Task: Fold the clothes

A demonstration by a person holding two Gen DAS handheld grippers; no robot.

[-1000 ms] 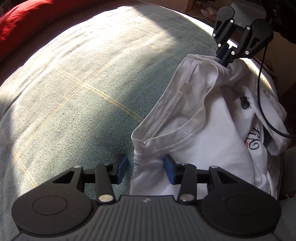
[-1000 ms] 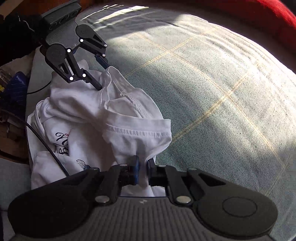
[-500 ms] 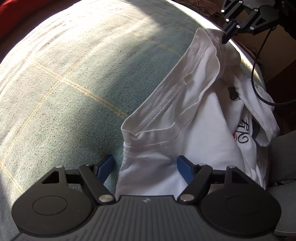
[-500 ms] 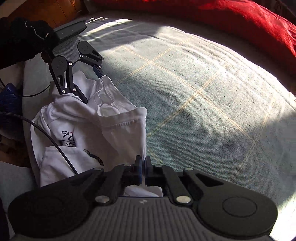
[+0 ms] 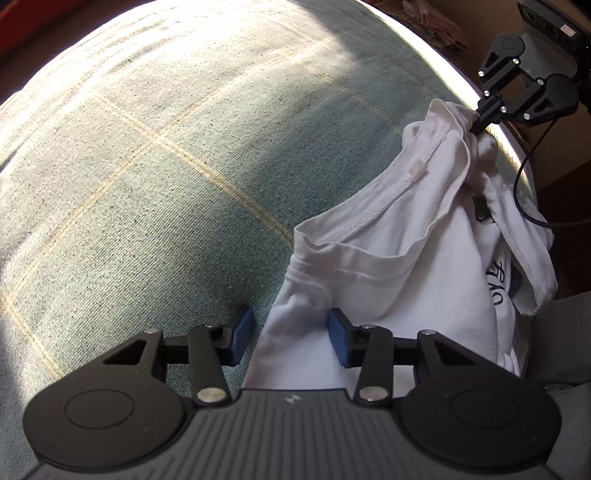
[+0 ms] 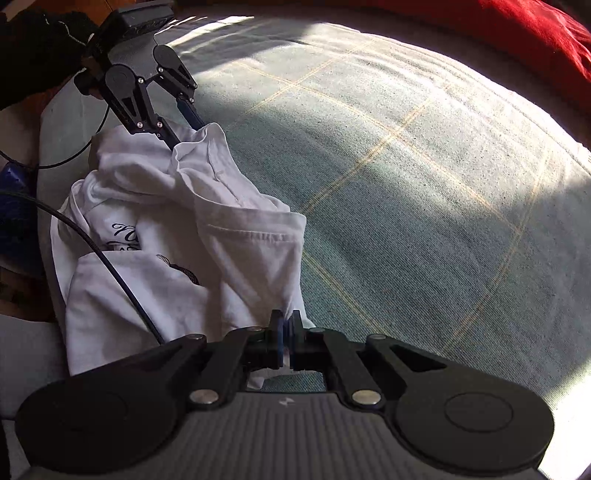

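The left wrist view is showing the white cotton T-shirt (image 5: 399, 266) stretched from the near blue pads up toward two o'clock, with its ribbed neckline and small label in sight, and the right gripper (image 5: 480, 123) pinching a bunched edge at the far end. The right wrist view is giving what that one lacks: a red blanket (image 6: 509, 33) lying at one o'clock, a black-sleeved arm (image 6: 33, 48) at ten o'clock, and the dark printed lettering on the shirt's front. The shirt is lying crumpled at the edge of the pale green checked bedspread (image 6: 406, 192), with a black cable (image 6: 122, 280) trailing over it. The left gripper (image 5: 291, 334) is closing, its blue fingertips (image 5: 243, 332) standing partly apart on either side of a fold of the shirt, the right-hand pad at the cloth and the other just clear of it. The right gripper (image 6: 285, 332) is clamped fully together on a thin edge of the shirt. Compared with half a second ago, the left jaws are standing narrower, and the right gripper has drawn its corner slightly farther away, leaving the shirt a little more stretched.
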